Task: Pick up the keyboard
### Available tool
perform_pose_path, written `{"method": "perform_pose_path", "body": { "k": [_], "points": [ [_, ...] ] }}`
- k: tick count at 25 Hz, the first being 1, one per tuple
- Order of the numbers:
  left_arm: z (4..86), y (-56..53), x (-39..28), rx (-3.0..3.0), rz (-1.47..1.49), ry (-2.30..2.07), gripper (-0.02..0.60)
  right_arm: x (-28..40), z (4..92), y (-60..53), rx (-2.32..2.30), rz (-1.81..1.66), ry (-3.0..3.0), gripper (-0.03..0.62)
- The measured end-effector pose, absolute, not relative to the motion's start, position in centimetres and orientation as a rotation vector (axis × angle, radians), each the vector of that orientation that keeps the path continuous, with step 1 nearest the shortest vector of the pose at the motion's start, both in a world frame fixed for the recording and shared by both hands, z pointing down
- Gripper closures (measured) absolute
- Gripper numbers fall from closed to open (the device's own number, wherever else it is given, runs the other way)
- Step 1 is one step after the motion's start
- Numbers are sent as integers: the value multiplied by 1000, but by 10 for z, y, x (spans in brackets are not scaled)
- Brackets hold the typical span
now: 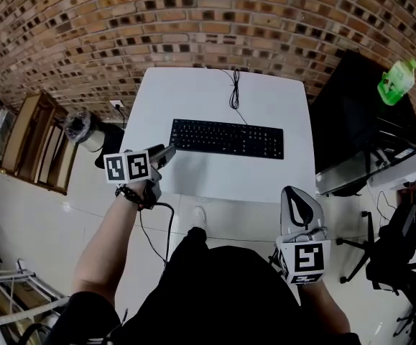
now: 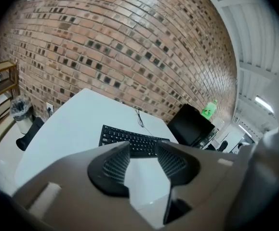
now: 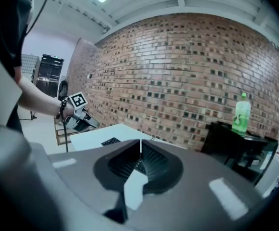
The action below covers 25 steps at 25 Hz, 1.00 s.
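Observation:
A black keyboard [image 1: 227, 138] lies flat across the middle of the white table [image 1: 193, 92], its cable [image 1: 234, 88] running to the far edge. My left gripper [image 1: 166, 153] hovers at the table's front left, just left of the keyboard's left end. Its jaws stand open with nothing between them. In the left gripper view the keyboard [image 2: 129, 137] lies just past the open left gripper [image 2: 143, 150]. My right gripper [image 1: 294, 195] is off the table's front right corner, shut and empty. From the right gripper view the shut right gripper [image 3: 140, 148] hides most of the keyboard [image 3: 111, 141].
A black cabinet [image 1: 348, 121] with a green bottle [image 1: 396, 81] on it stands right of the table. A wooden shelf [image 1: 39, 142] and a lined bin [image 1: 84, 129] are at the left. An office chair [image 1: 391, 254] sits at the lower right. A brick wall [image 1: 208, 13] runs behind.

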<state>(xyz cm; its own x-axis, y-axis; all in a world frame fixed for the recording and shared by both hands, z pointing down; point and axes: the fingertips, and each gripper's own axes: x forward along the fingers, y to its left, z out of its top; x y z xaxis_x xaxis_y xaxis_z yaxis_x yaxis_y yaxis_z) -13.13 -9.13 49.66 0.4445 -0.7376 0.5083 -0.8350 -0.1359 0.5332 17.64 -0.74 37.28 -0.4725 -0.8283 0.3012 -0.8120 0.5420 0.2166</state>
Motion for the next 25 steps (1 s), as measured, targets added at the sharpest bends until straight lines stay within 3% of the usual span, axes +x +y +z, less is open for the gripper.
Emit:
{"method": "perform_pose_path", "body": {
  "k": [11,25],
  "points": [
    [595,-182,-185,1725,275,-1145,396,121,385,-89,1406,81,-2322,585],
    [653,-208,-174,1661,316,-937,397,85,404,-126,1385,146,-2282,585]
  ]
}}
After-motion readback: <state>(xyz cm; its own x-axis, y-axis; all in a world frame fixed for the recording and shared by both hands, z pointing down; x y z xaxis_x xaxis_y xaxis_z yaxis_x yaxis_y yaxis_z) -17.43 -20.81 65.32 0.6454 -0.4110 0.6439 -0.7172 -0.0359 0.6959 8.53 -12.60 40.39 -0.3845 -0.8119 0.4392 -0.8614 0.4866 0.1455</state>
